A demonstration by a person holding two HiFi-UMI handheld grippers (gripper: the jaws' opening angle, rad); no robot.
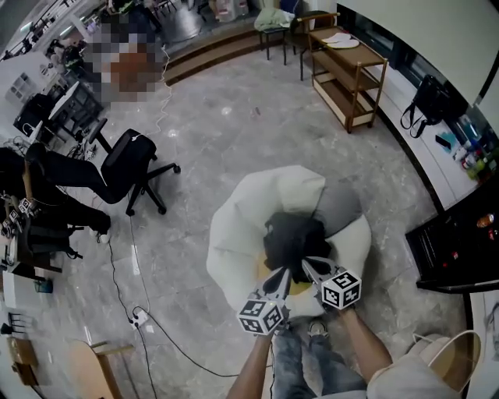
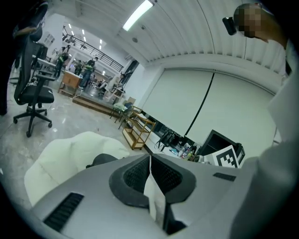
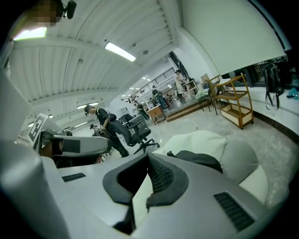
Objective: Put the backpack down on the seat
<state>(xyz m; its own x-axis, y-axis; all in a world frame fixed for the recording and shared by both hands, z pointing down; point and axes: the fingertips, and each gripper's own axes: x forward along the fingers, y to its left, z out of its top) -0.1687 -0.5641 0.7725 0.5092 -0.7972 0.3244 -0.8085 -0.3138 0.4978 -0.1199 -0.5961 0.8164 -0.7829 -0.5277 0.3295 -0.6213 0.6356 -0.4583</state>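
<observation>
Place: a big work room, like a lab or an office.
Floor: a wide, shiny grey stone floor (image 1: 234,132).
Chair: a black office chair (image 1: 132,167) on wheels.
Desks: desks (image 1: 58,117) full of screens and gear on the left side.
Wires: cables (image 1: 168,343) and a power strip (image 1: 139,316) lie on the floor.
Shelf: a wooden shelf (image 1: 347,78) near the wall.
Counter: a long white counter (image 1: 421,152) with bottles (image 1: 472,160) and a black bag (image 1: 429,97) on it.
Lights: long strip lights (image 2: 138,14) on a white ceiling.
People: people (image 2: 88,70) stand far back by work tables.
Soft seat: a white beanbag seat (image 1: 234,234) in the middle of the room.
</observation>
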